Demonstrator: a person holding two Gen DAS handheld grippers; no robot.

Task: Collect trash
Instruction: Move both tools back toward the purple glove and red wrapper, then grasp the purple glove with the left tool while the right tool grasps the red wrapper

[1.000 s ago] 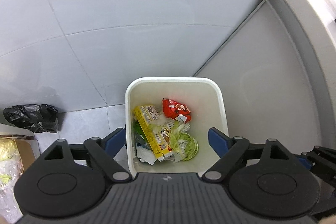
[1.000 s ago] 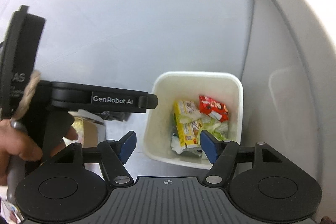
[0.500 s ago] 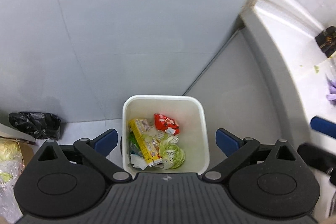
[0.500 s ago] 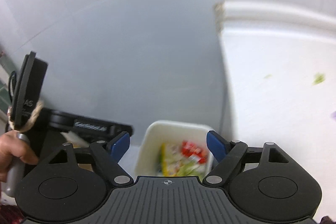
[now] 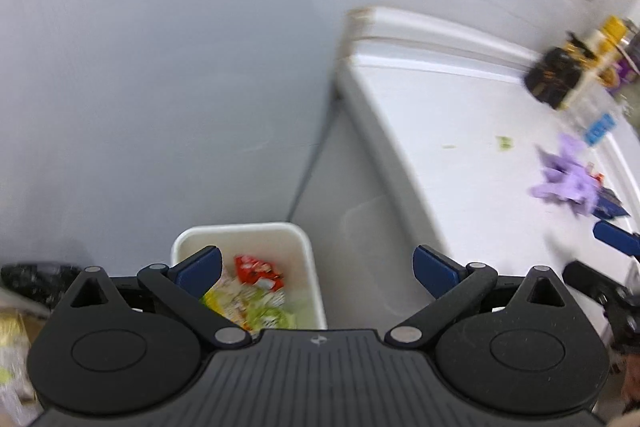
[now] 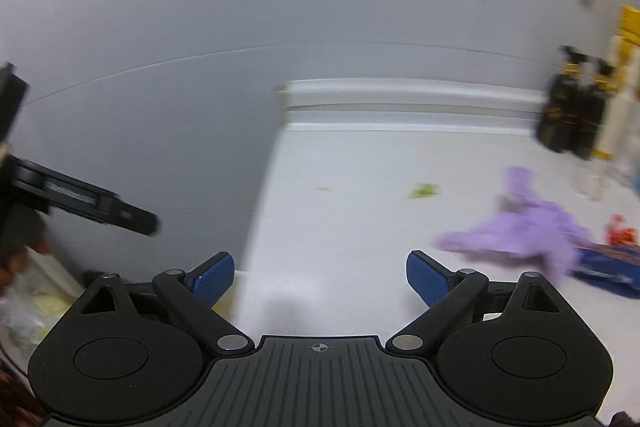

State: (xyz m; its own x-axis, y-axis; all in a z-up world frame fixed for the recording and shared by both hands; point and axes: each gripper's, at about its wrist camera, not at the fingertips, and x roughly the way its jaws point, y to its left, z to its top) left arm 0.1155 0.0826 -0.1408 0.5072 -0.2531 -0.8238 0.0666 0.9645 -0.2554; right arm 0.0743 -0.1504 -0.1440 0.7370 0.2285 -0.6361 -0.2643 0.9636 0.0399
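- The left gripper (image 5: 316,265) has its jaws wide apart, with nothing between them. It hangs above the bin (image 5: 308,259).
- The bin sits on the floor, just beside the end of the counter (image 5: 440,131). It holds wrappers (image 5: 258,271) and green scraps.
- The right gripper (image 6: 319,273) has jaws that are opening, with nothing between them. It points over the near left corner of the counter.
- More trash is on the counter: a purple glove (image 6: 520,227) near the right edge, a blue packet (image 6: 608,267) just beside it, a red scrap (image 6: 620,233) next to that, and a green bit (image 6: 424,191) near the middle.
- Dark bottles (image 6: 572,115) stand by the back edge, at the right.
- I think the next job is to get the glove.
- The glove is soft and floppy. It could slip out or hang down and drag the packet off the edge.
- The pictures are blurry, so a fast reach could miss the glove or bump the bottles.
- The two grippers are near each other. They could knock together on the way to the bin.
- The green bit is tiny. The jaws may close on nothing.
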